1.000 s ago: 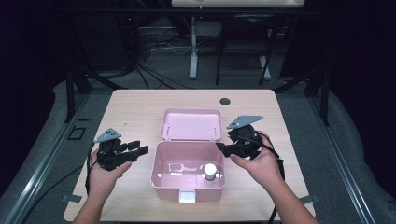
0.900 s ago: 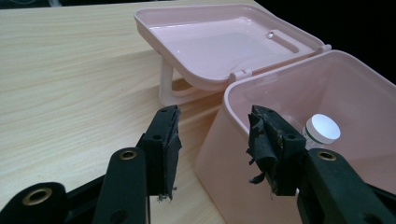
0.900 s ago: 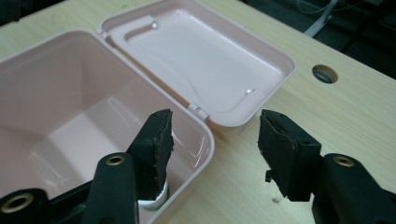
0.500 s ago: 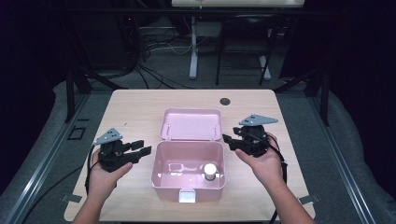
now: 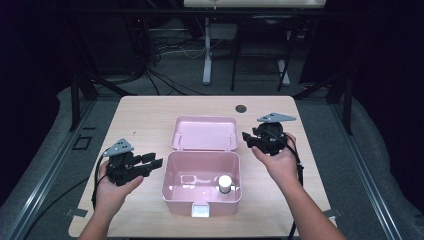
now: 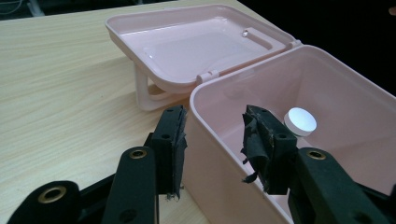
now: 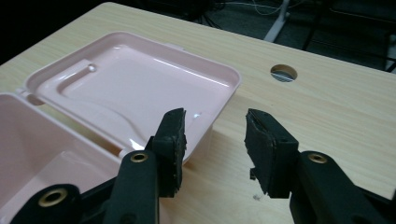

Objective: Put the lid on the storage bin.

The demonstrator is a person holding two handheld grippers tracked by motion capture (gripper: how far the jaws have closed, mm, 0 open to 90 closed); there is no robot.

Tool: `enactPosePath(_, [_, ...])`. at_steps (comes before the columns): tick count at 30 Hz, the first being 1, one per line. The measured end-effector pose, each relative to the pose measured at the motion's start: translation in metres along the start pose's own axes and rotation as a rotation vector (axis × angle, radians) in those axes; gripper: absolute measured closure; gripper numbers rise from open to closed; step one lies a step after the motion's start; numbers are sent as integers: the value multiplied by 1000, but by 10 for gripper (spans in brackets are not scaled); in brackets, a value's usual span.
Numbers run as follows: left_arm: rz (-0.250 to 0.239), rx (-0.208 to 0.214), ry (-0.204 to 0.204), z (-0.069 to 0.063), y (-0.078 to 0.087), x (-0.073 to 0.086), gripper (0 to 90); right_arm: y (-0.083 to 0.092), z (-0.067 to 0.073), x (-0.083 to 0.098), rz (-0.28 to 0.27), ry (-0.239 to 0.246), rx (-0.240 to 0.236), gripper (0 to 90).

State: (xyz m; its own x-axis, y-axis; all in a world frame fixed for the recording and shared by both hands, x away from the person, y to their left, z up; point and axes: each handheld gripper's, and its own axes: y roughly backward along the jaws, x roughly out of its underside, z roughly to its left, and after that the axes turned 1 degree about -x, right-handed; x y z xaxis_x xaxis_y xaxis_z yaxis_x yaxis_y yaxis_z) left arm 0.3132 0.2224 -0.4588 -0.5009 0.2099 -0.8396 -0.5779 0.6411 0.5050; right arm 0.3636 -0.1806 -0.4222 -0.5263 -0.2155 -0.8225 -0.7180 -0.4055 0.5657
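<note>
An open pink box point(image 5: 172, 192) stands mid-table, its lid point(image 5: 205, 132) laid back flat behind it. A small white-capped item point(image 5: 225, 182) stands inside near the right front. My left gripper point(image 5: 154, 162) is at the box's left side. In the left gripper view its jaws point(image 6: 215, 135) are open astride the box's wall point(image 6: 210, 154) without pressing it, and they have just been closing. The white cap point(image 6: 300, 121) shows beyond. My right gripper point(image 5: 248, 138) hovers by the lid's right edge. Its jaws point(image 7: 212, 140) are open over bare table beside the lid point(image 7: 140, 79) and have just been closing.
A round cable hole point(image 5: 241, 108) sits in the wooden tabletop point(image 5: 145, 115) behind the lid, also seen as the hole point(image 7: 283, 73) in the right gripper view. A white latch point(image 5: 201, 210) is on the box's front. Dark floor, cables and table legs lie beyond the far edge.
My right gripper has moved right and slightly farther back, from the box's right rim to the lid's right edge. The left gripper has stayed in place.
</note>
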Motion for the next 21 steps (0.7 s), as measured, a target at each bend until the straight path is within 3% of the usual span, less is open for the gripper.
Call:
enactPosePath(3, [-1,10,4,0,0,0,580,-4,-2,-4,-1,-3,16,594])
enactPosePath(11, [6,22,8,-1,-2,1,579,-21,0,-15,29,-43,6,639])
enactPosePath(21, [29,40,-14,-4,-6,2,660,-42,5,-29,83,-54,14,660])
